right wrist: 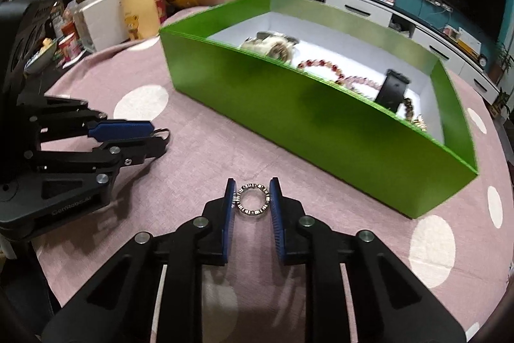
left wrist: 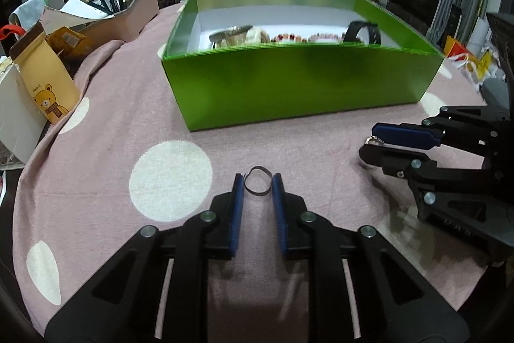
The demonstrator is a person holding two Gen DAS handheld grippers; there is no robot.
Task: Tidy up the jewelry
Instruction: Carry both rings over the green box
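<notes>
A thin dark ring (left wrist: 255, 193) stands on edge on the pink dotted cloth, pinched between the blue pads of my left gripper (left wrist: 257, 180). My right gripper (right wrist: 252, 192) is shut on a silver studded ring (right wrist: 253, 212) that lies on the cloth. Each gripper also shows in the other's view: the right gripper (left wrist: 374, 142) at the right, the left gripper (right wrist: 159, 134) at the left. Behind both stands a green box (left wrist: 289, 79) (right wrist: 321, 124) holding red bead bracelets (right wrist: 321, 65), a black watch strap (right wrist: 393, 89) and other jewelry.
A yellow bear bottle (left wrist: 45, 85) and a pink organizer with pens (left wrist: 135, 8) crowd the table's left side. The tablecloth (left wrist: 170, 179) has white dots. A white cabinet and a screen line the far wall.
</notes>
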